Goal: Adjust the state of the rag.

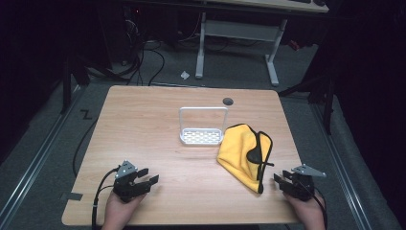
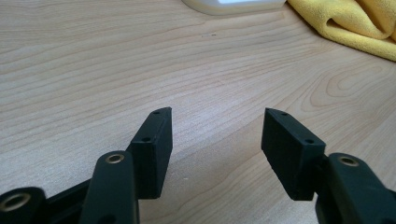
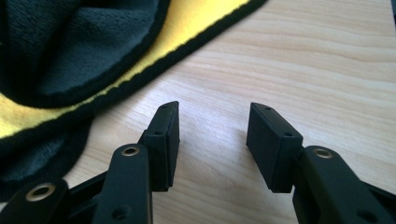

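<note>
The left gripper (image 1: 148, 176) rests released on the table (image 1: 143, 124), nothing between its jaws; the right gripper (image 1: 280, 179) is likewise released; the yellow cloth (image 1: 239, 153) lies just beside its tips.

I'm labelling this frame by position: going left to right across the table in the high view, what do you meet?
Left gripper → white rack → yellow cloth with black edging → right gripper.
</note>
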### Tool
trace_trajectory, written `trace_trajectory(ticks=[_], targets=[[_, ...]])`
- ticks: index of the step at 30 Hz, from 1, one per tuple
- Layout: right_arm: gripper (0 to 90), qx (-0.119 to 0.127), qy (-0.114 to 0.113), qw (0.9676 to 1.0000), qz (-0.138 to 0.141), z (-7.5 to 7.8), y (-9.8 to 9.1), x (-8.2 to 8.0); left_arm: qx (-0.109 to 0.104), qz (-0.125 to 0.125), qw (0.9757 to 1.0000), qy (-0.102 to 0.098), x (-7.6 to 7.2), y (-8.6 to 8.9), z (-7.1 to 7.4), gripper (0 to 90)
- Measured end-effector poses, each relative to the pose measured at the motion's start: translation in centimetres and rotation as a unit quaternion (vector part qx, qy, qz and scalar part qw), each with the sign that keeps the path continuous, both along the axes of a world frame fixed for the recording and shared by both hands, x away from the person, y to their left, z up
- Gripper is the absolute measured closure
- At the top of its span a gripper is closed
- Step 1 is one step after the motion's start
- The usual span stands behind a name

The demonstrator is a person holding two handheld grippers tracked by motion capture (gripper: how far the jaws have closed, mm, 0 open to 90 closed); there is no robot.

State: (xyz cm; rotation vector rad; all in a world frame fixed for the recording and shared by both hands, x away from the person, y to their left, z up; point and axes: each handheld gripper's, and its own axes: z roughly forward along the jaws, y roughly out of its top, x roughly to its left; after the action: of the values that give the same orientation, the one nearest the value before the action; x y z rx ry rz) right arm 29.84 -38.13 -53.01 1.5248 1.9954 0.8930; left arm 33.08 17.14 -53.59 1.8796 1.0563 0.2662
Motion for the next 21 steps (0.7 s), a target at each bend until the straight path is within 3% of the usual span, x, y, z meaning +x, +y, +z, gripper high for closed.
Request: trace_trajectory(ticks=[7,11,12,13,15,16,18,21], targets=[[57.0,-0.006,-0.01,0.9999,0.008,0.4,0.5,-0.1,0.003,-0.007,0.9999,-0.008,-0.2,-0.2,0.1,45.9],[65.3,-0.004,-0.019,0.9997,0.014,0.7,0.8,0.1,-0.012,-0.007,0.9999,-0.007,-0.4,0.1,0.4,47.4],[79.5,-0.007,-0.026,0.9993,0.025,1.0,1.1,0.3,-0.017,-0.006,0.9998,-0.008,-0.4,0.2,0.5,47.3],[85.9,-0.008,-0.028,0.9992,0.027,1.1,1.3,0.3,-0.018,-0.004,0.9998,-0.009,-0.4,0.3,0.6,47.4],[90.0,-0.011,-0.03,0.9989,0.035,1.3,1.5,0.6,-0.022,-0.001,0.9997,-0.008,-0.4,0.4,0.6,47.3],[90.0,-0.012,-0.031,0.9982,0.05,1.9,2.1,1.9,-0.027,0.0,0.9996,-0.006,-0.4,0.6,0.6,47.3],[90.0,-0.015,-0.032,0.9981,0.051,2.1,2.4,2.4,-0.03,0.0,0.9995,-0.004,-0.3,0.6,0.6,47.3],[90.0,-0.019,-0.04,0.997,0.064,2.8,3.5,5.2,-0.028,0.001,0.9996,-0.007,-0.4,0.7,0.6,45.4]])
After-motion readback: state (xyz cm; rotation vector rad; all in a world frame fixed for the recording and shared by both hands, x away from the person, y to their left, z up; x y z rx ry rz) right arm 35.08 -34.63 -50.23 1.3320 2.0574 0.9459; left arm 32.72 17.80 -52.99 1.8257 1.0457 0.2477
